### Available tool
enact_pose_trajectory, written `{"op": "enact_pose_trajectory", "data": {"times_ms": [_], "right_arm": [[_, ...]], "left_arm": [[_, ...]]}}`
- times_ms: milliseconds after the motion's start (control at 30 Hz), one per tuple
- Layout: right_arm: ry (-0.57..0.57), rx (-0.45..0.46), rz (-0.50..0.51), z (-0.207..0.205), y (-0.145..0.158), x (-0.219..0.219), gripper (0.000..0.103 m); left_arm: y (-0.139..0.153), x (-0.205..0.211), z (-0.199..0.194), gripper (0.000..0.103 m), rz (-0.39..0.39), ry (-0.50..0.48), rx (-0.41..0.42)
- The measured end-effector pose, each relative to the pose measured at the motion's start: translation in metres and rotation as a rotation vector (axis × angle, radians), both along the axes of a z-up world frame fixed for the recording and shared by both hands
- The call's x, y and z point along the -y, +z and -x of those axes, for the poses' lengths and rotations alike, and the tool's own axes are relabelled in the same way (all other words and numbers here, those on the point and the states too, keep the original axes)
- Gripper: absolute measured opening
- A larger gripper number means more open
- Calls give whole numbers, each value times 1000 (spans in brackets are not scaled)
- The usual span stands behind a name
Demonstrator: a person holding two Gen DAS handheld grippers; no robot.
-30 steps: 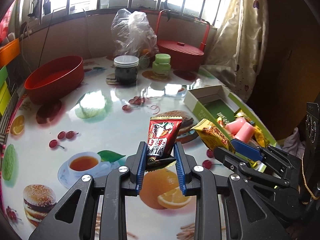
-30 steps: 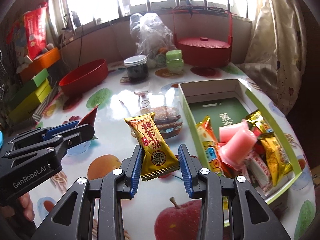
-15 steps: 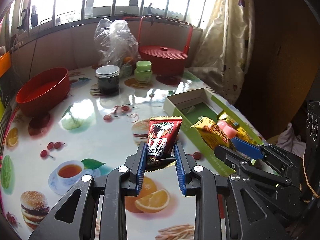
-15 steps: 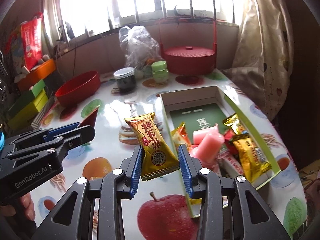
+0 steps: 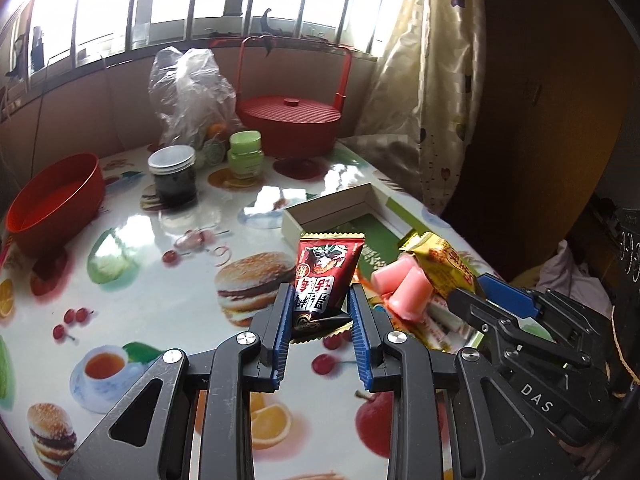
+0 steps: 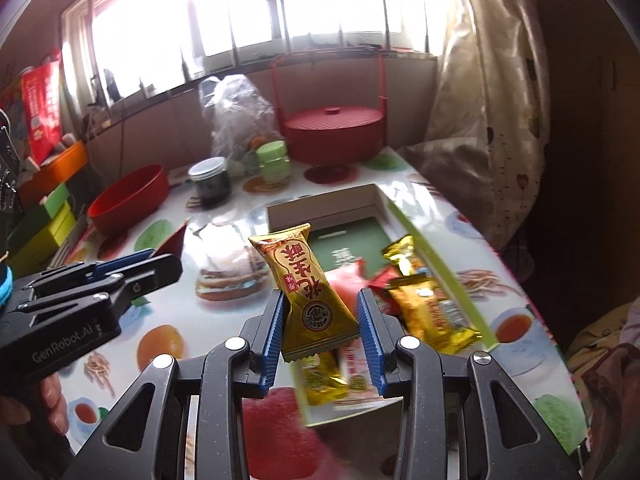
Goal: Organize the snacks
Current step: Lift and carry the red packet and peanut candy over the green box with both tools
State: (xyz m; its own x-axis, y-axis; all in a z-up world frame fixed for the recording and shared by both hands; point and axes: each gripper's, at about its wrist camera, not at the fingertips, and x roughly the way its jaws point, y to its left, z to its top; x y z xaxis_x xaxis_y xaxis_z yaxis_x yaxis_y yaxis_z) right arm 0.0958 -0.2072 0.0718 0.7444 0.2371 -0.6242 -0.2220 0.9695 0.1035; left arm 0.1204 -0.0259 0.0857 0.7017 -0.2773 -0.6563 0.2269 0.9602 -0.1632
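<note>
- In our left gripper (image 5: pixel 320 312) we hold a dark red snack packet (image 5: pixel 326 276) by its lower end, the blue pads narrow and pressing it from both sides; it stands upright above the surface (image 5: pixel 168 280).
- In our right gripper (image 6: pixel 322 320) we hold a gold snack packet (image 6: pixel 306 284) in the same way, clamped near its bottom seam, its top leaning a little to the left.
- In the right wrist view, the gold packet hangs over the near end of the open snack box (image 6: pixel 416 232), a shallow box with white walls and a green floor.
- The box lies on the right part of the surface. Its near half holds loose snacks: pink cups (image 5: pixel 404 284), gold wrappers (image 6: pixel 432 312) and white bars. Its far half shows bare green floor.
- From the left wrist view, the red packet sits just left of the box's near end, with our right gripper close beside it.
- From the right wrist view, our left gripper appears at the left edge, with fingers of our hand (image 6: pixel 52 400) below it.
- The surface has a glossy cloth printed with burgers, fruit and teacups.
- Further back stand a dark jar with a white lid (image 5: pixel 173 178), a small green jar (image 5: pixel 245 154) and a crumpled clear plastic bag (image 5: pixel 188 92).
- A red bowl (image 5: pixel 54 200) sits at the left, and a red lidded basket with a tall handle (image 5: pixel 290 120) at the far edge by the window.
- A patterned curtain (image 5: pixel 432 80) hangs at the right.
</note>
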Motion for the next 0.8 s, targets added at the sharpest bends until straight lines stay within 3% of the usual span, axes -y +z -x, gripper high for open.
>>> {"op": "enact_pose_trajectory", "data": {"times_ms": [800], "right_arm": [[-143, -31, 23, -16, -9, 56, 35]], "left_arm": [[-18, 36, -49, 29, 19, -58, -73]]}}
